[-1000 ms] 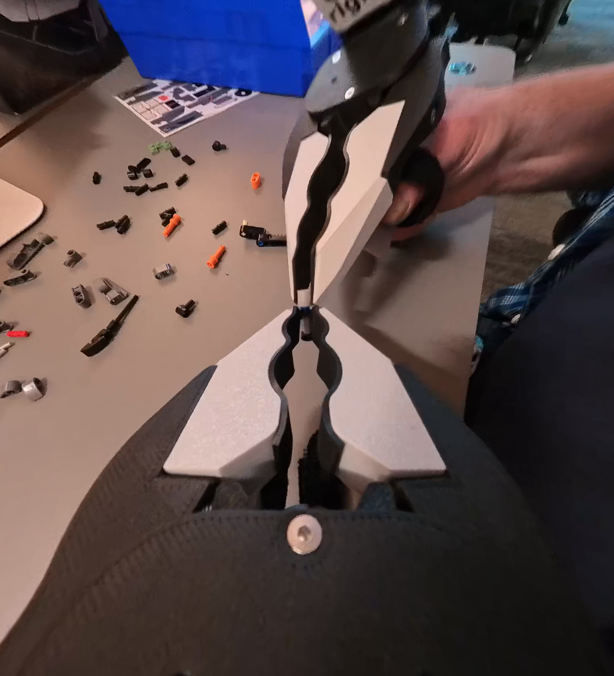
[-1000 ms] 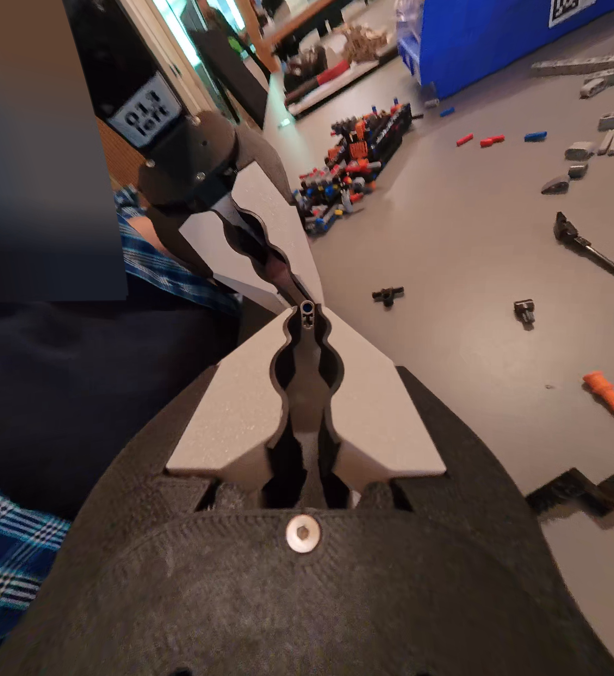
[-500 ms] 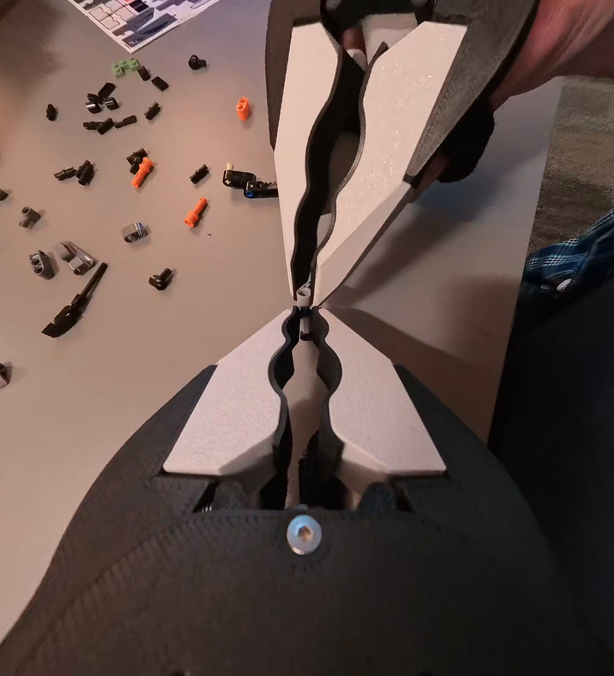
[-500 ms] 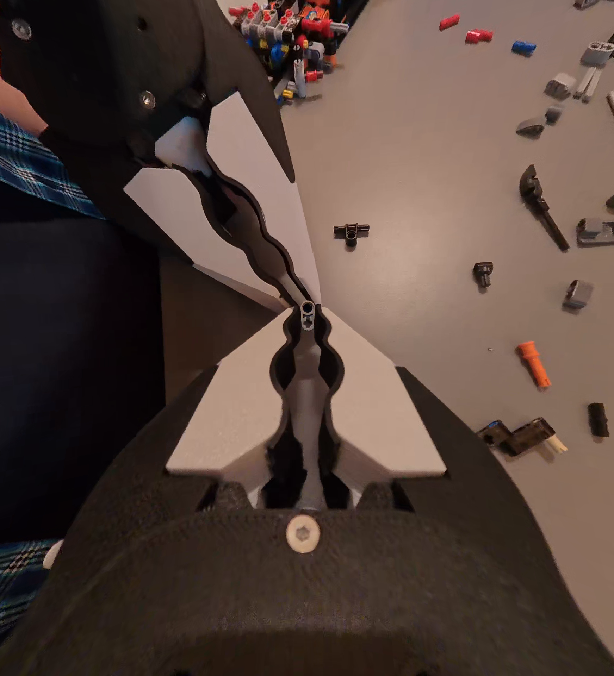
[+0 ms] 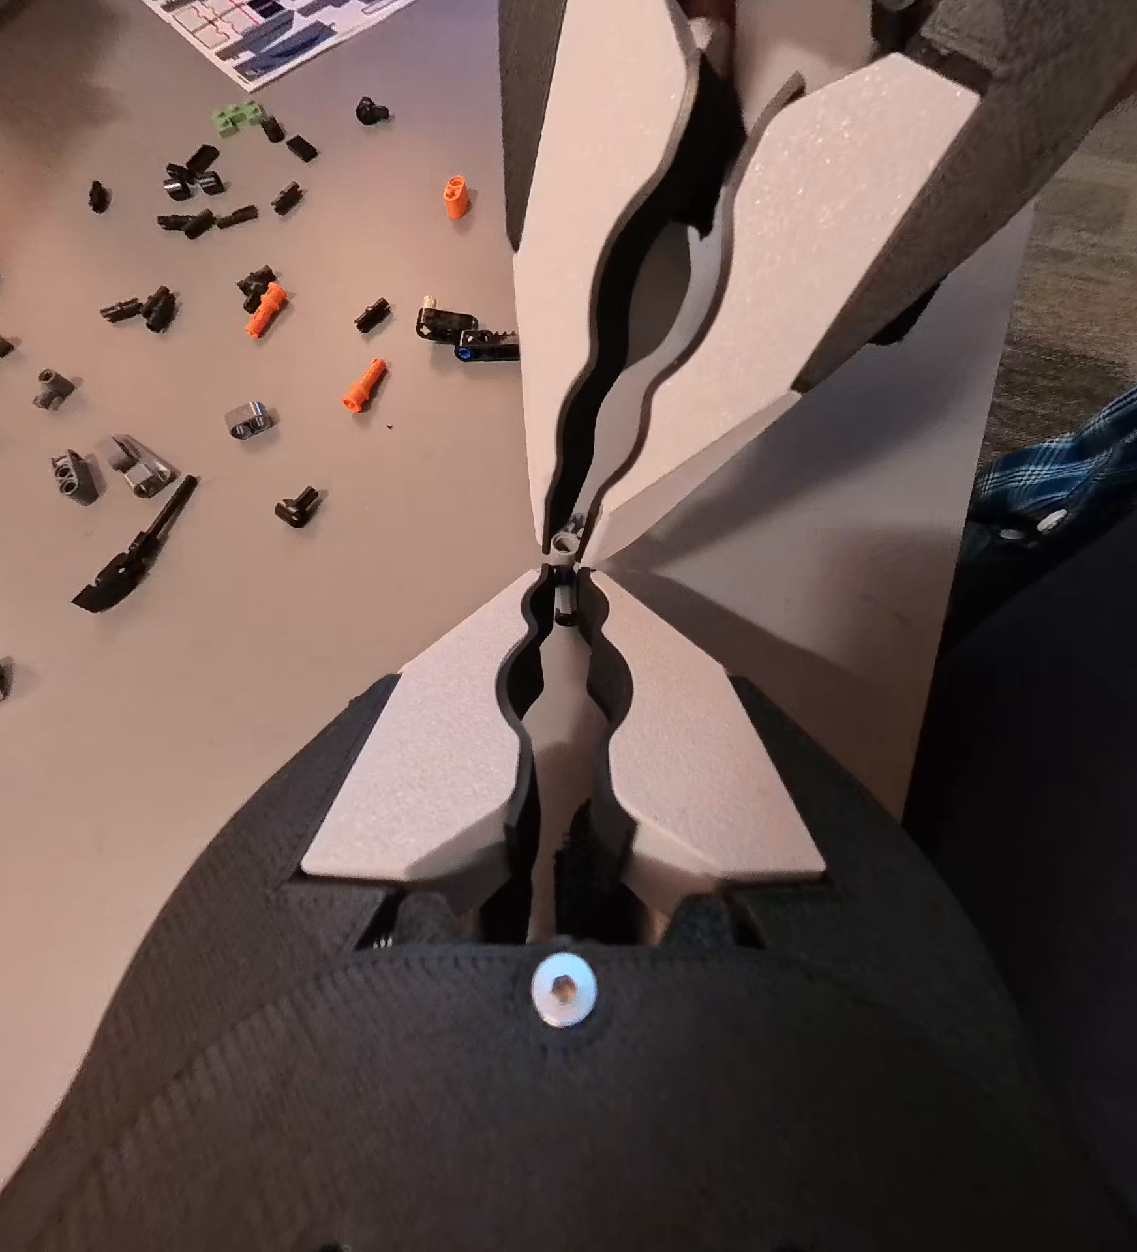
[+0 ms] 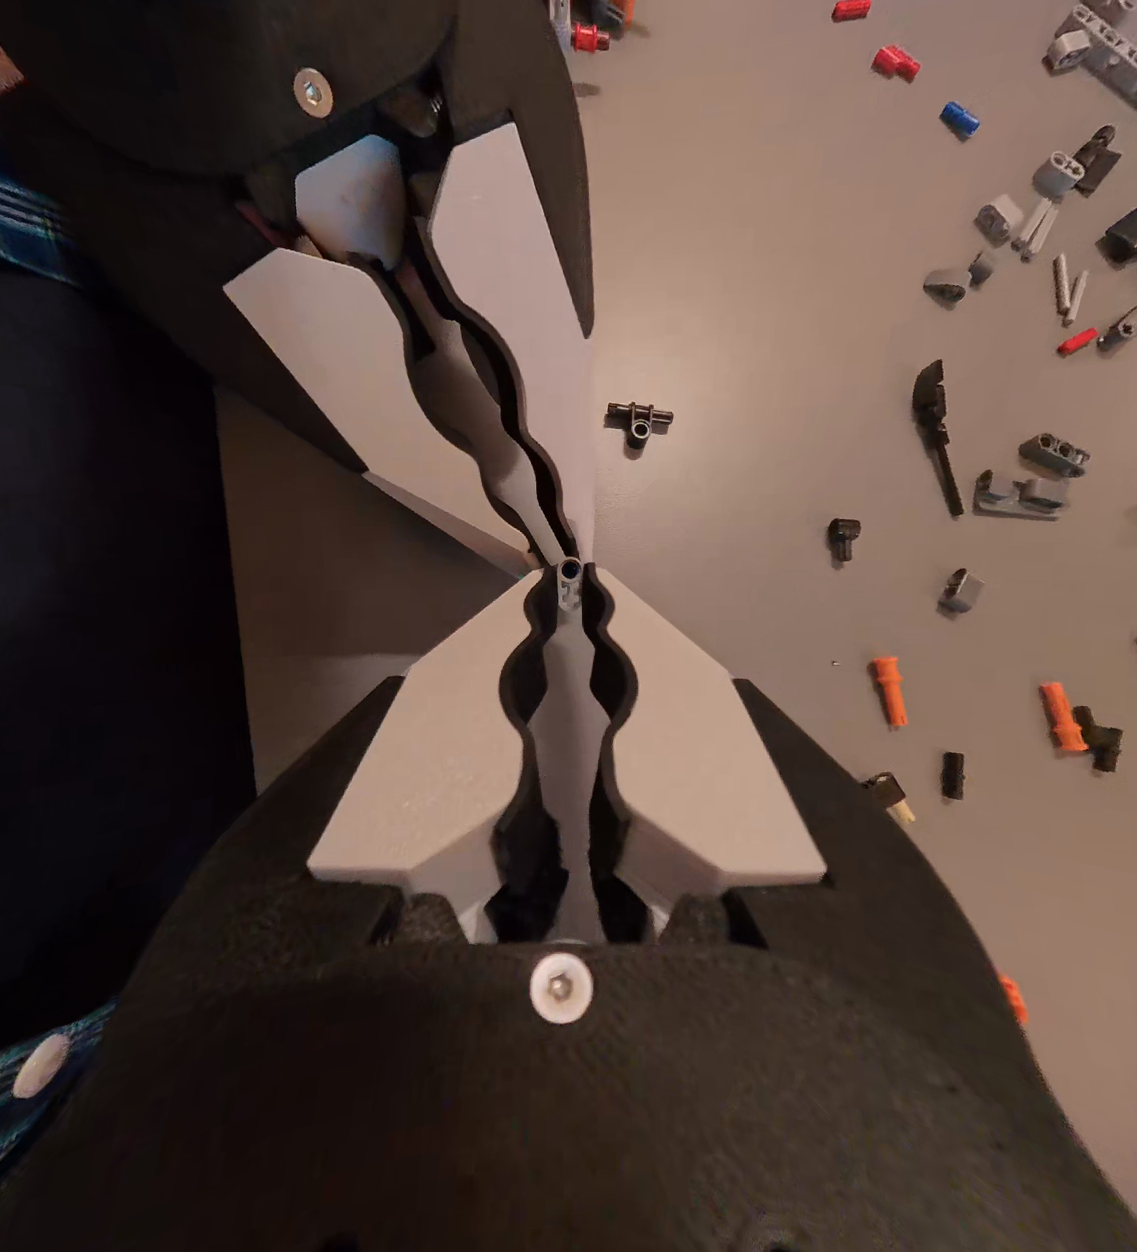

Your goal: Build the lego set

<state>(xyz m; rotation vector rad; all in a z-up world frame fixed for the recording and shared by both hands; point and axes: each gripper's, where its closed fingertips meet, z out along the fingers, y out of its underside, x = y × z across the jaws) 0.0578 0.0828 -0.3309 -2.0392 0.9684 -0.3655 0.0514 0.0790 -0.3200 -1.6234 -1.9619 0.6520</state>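
Note:
In the left wrist view my left gripper point(image 5: 566, 588) is shut on a small black pin with a blue end point(image 5: 564, 599). My right gripper point(image 5: 569, 535) comes down from the top and meets it tip to tip, shut on a small grey connector point(image 5: 564, 544). The pin and the connector touch end to end. In the right wrist view my right gripper point(image 6: 569, 581) holds the grey connector point(image 6: 569, 588), with blue showing in its round hole. The left gripper point(image 6: 554, 552) reaches in from the upper left. Both are held above the grey table point(image 5: 145, 779), near its edge.
Loose black, grey and orange pieces lie scattered on the table, such as an orange pin point(image 5: 363, 385), a black lever piece point(image 5: 135, 552) and a black cross connector point(image 6: 638, 421). A printed sheet point(image 5: 281, 34) lies at the back. The person's dark clothing point(image 5: 1060, 813) is beyond the table edge.
Both grippers stayed tip to tip while tilting down toward the table. The right gripper now fills more of the left view, and the blue box has left both views.

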